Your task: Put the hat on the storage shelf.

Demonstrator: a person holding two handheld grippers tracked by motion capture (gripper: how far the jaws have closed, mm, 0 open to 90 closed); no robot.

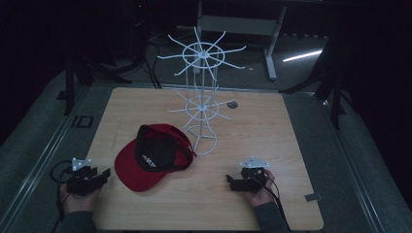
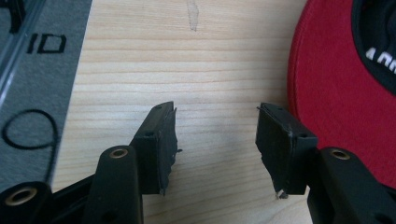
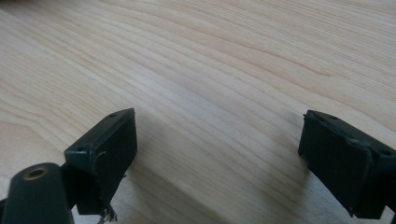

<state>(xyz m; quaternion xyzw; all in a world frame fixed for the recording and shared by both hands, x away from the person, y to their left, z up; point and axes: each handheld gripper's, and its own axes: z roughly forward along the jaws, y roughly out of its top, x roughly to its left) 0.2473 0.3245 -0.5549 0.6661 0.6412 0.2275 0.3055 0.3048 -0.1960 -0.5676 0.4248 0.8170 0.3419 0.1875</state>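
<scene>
The red cap lies upside down on the desk, left of centre toward the near edge, its brim pointing at the near-left corner and its crown just beside the base of the white wire rack. Both tools rest near the near edge with jaws apart and nothing between them — the left hand-held gripper just beside the brim, the right hand-held gripper over bare wood. The step looks like a first grasp: the left should slide onto the brim edge squarely and clamp firmly — the stiff brim should hold better than soft crown fabric.
</scene>
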